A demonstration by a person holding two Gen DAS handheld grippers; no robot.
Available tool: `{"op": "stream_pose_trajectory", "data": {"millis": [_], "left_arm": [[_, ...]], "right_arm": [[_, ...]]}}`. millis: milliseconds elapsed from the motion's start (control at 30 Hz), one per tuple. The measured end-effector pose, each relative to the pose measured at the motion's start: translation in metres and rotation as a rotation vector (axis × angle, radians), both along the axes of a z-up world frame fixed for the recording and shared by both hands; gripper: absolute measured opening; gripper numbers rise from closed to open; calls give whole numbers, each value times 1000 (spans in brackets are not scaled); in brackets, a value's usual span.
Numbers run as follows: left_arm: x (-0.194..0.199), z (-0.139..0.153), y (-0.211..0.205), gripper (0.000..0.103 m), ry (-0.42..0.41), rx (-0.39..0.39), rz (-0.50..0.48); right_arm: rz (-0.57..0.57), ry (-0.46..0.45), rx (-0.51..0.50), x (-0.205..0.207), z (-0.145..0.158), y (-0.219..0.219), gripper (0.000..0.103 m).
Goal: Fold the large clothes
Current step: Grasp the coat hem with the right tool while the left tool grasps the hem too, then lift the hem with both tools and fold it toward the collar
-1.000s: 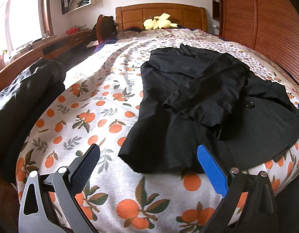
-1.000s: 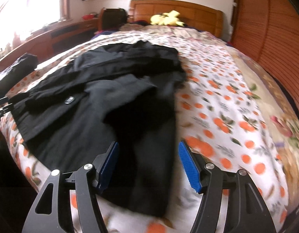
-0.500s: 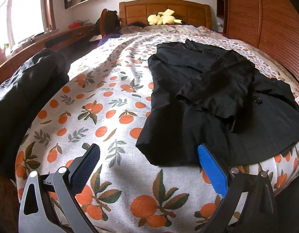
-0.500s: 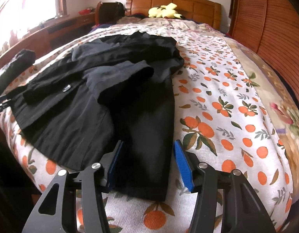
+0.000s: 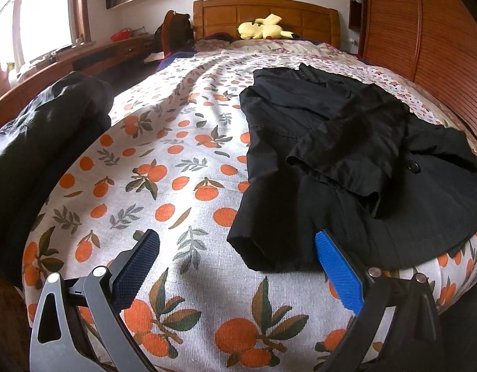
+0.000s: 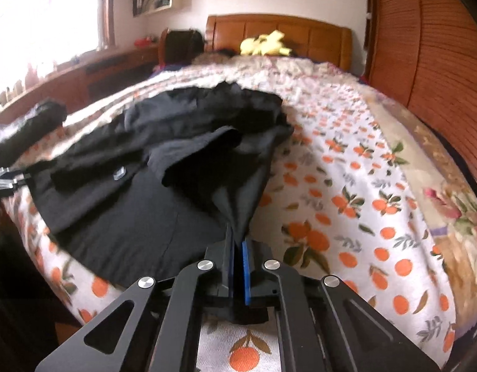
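Right gripper [image 6: 237, 249] clamped on black coat [image 6: 145, 217] near hem; left gripper [image 5: 235, 266] gaped, empty. Fold beginning; next: carry hem farward.

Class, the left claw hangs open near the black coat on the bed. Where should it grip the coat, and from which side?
Grip the near hem corner of the black coat, coming from the foot of the bed: that corner lies flat between the open left claw pads, overhanging nothing.

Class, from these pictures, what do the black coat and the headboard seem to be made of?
Black coat: apparently woven cloth, matte; it creases softly and drapes from the shut right gripper. Headboard: seemingly wood, orange-brown panels with a slight sheen, likely varnished.
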State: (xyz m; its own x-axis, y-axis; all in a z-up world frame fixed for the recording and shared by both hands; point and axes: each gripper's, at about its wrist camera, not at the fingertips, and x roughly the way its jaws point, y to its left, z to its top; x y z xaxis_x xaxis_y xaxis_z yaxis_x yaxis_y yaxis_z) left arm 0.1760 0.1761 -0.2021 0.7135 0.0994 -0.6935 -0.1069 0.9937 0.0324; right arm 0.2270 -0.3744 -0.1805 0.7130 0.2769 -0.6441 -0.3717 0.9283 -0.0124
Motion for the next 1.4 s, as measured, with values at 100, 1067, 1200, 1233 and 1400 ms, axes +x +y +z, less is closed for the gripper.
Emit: {"op": "stream_pose_trajectory", "data": {"millis": [100, 1067, 1200, 1233, 1400], "left_arm": [[-1, 4, 3, 101, -22, -16, 8], [-25, 148, -35, 4, -233, -67, -156], [-57, 201, -40, 4, -332, -68, -157], [-69, 216, -41, 4, -359, -66, -160], [-113, 262, -52, 4, -448, -53, -177]], "right_arm": [[-5, 14, -31, 4, -5, 3, 3], [51, -110, 120, -6, 87, -19, 3], [70, -204, 164, -42, 141, -31, 3], [75, -224, 161, -51, 152, -33, 3], [97, -313, 136, -96, 201, -42, 3]]}}
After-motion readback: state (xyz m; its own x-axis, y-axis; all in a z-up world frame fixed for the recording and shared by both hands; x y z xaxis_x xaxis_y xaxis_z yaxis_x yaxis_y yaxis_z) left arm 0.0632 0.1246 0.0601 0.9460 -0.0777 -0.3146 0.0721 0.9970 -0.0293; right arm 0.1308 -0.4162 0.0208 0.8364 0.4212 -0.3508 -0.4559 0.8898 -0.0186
